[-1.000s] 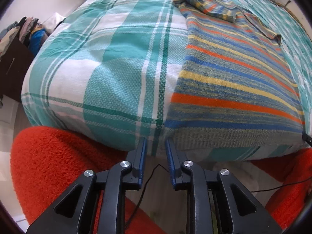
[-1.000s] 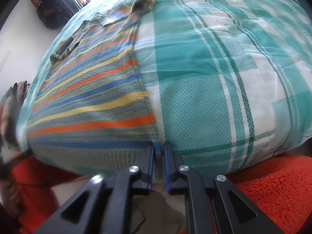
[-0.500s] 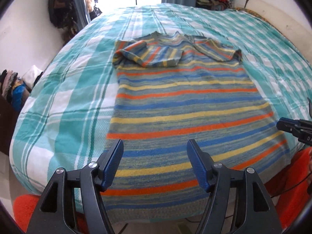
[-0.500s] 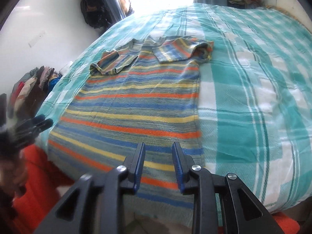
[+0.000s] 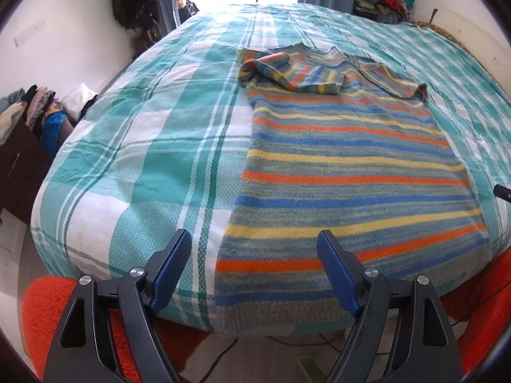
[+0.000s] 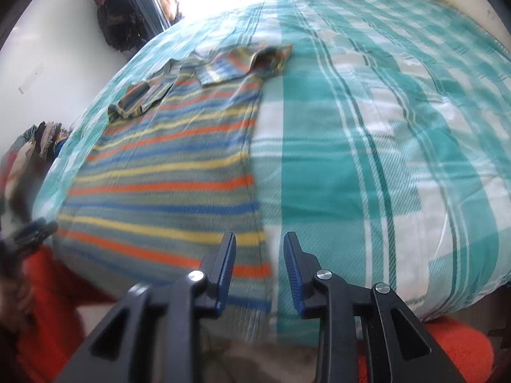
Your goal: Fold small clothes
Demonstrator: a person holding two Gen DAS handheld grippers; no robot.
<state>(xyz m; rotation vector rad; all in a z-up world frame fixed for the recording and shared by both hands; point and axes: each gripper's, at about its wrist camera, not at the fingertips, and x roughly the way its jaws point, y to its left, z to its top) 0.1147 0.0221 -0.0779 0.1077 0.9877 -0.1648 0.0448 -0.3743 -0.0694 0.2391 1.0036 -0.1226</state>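
Left wrist view shows my left gripper (image 5: 254,261) and right gripper (image 6: 259,265) opening, empty, because the striped sweater (image 5: 345,172) lies flat for folding.

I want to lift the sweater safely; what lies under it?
The striped sweater lies flat on the plaid bedcover, with both sleeves folded on top near the collar. Anything between sweater and cover is hidden. Both grippers are opening and hold nothing.
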